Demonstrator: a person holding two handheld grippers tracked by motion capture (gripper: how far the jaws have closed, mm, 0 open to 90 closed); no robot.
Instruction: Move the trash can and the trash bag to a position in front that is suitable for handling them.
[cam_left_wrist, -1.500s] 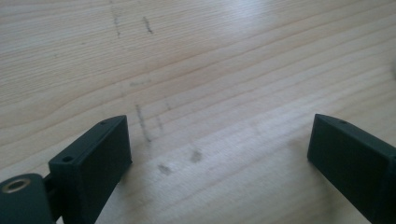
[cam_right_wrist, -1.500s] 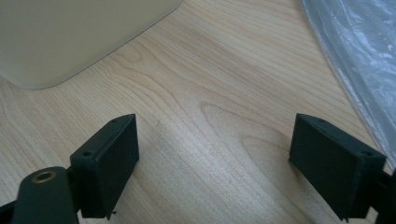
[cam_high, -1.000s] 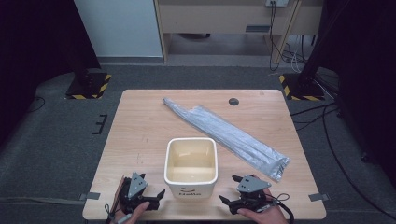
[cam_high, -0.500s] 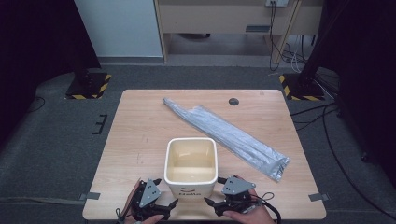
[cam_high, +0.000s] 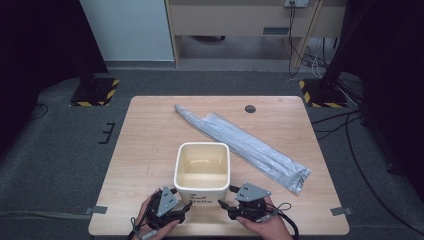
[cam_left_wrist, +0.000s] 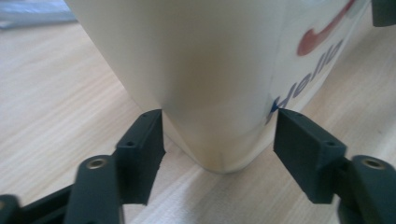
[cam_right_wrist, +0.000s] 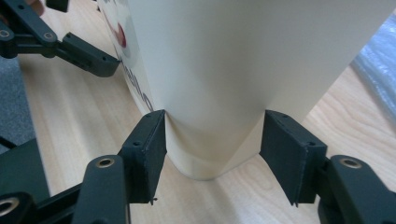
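A cream square bin (cam_high: 200, 194) with a red and blue "Hello" print stands near the table's front edge. My left gripper (cam_high: 181, 198) is at its near left bottom corner, my right gripper (cam_high: 227, 197) at its near right bottom corner. In the left gripper view the bin's corner (cam_left_wrist: 219, 93) sits between the pads of the left gripper (cam_left_wrist: 218, 135), and both touch its walls. In the right gripper view the right gripper (cam_right_wrist: 212, 135) holds the other corner (cam_right_wrist: 215, 93) the same way. Both pairs of jaws have just been closing on these corners.
A long, flat silvery plastic bag (cam_high: 245, 145) lies diagonally behind and to the right of the bin. A small dark round disc (cam_high: 250, 108) sits near the wooden table's (cam_high: 145, 145) far edge. The left gripper (cam_right_wrist: 70, 42) shows farther off in the right gripper view.
Both hands have slid inward toward the bin's near corners. Both pairs of jaws have narrowed onto those corners.
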